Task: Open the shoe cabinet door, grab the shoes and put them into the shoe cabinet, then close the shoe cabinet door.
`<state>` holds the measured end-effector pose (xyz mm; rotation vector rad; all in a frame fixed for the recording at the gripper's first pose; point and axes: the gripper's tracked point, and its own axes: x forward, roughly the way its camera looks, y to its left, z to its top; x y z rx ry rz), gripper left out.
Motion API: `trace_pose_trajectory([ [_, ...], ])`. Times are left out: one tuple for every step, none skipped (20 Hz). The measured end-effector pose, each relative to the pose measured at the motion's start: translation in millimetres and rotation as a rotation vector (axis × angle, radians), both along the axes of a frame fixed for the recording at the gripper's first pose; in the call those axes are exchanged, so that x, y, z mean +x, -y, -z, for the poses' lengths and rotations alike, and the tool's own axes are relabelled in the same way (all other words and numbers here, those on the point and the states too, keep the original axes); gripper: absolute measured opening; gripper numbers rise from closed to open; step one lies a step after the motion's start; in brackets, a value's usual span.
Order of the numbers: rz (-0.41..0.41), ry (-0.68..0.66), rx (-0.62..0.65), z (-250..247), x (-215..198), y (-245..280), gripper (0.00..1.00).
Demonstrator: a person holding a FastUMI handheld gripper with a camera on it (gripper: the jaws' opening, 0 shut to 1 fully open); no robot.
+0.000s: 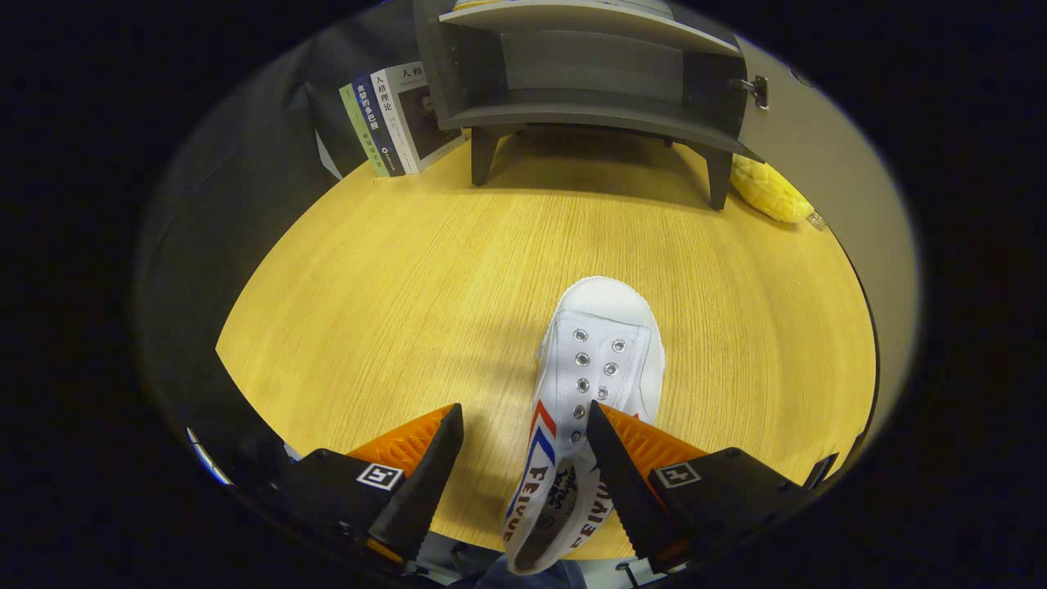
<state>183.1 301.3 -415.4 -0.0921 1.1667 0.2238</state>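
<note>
A white canvas shoe with metal eyelets and red and blue stripes lies on the wooden table, toe pointing toward the cabinet. My gripper is open, low over the table. The shoe's heel end sits between the fingers, close against the right finger, with a gap of bare table to the left finger. Beyond the shoe stands the grey shoe cabinet on short legs. Its door is swung open to the right, and the inner shelf holds nothing.
A few books lean against the wall to the left of the cabinet. A yellow soft object lies by the cabinet's right leg, under the open door. Bare tabletop stretches between the shoe and the cabinet.
</note>
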Motion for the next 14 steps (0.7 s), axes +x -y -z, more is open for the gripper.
trace_pose_trajectory([
  [0.009, -0.012, -0.012, 3.2, 1.4, 2.7, 0.81],
  [0.020, -0.023, -0.028, 2.9, 2.6, 8.9, 0.74],
  [0.031, -0.026, -0.037, 4.1, 3.9, 11.7, 0.66],
  [0.030, -0.030, -0.043, 3.6, 4.6, 15.4, 0.59],
  [0.017, -0.028, -0.033, 3.5, 4.1, 16.4, 0.51],
  [0.000, -0.036, -0.027, 4.5, 3.9, 16.1, 0.44],
  [-0.020, -0.030, -0.001, 2.6, 5.3, 13.6, 0.39],
  [0.025, -0.060, 0.044, 8.9, 1.6, 9.9, 0.27],
  [0.045, -0.067, 0.079, 4.9, -0.1, 7.9, 0.15],
  [0.050, -0.070, 0.087, 7.6, -0.4, 9.6, 0.15],
  [0.070, -0.065, 0.090, 6.8, -1.8, 11.7, 0.15],
  [0.070, -0.054, 0.095, 3.8, -0.3, 9.7, 0.14],
  [0.055, -0.056, 0.098, 5.2, -0.5, 8.7, 0.02],
  [0.055, -0.046, 0.099, 5.2, 1.9, 10.6, 0.02],
])
